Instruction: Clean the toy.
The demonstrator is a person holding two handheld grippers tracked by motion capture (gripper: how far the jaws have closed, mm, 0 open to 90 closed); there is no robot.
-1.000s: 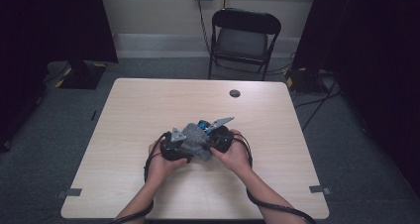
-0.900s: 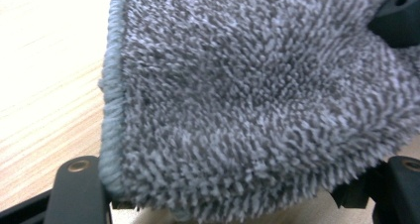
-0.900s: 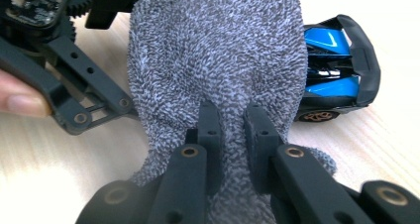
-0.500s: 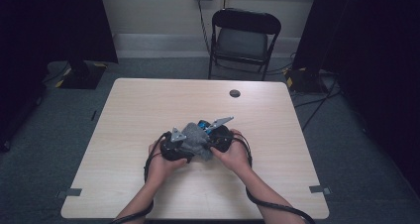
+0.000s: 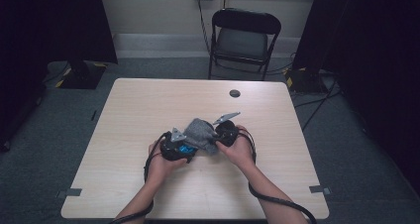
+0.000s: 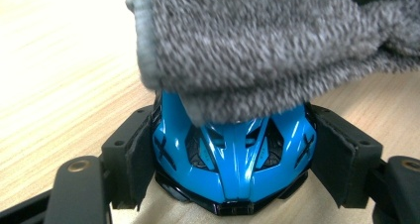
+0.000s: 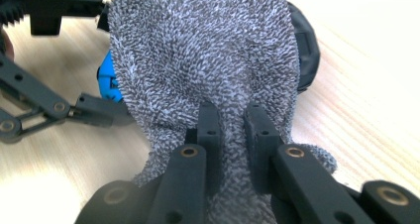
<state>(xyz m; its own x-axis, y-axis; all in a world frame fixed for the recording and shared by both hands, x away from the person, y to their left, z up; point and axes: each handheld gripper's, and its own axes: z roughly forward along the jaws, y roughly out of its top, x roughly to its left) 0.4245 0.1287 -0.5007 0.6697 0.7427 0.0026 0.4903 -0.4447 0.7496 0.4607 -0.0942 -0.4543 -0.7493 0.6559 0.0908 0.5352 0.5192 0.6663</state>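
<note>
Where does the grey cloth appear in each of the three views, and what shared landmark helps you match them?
High view: grey cloth at table centre, between both grippers.
Left gripper view: across the top, draped over the blue toy car.
Right gripper view: centre, pinched in the right gripper.
Shared landmark: the blue toy car.

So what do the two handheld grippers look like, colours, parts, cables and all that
Both are black. The left gripper and the right gripper each carry a grey three-cornered plate on top and trail a black cable back along the forearm. Up close, the jaws are flat black bars with dark pads, joined to linked black arms by brass-coloured pivot rivets. The forearms show no sleeves.
</note>
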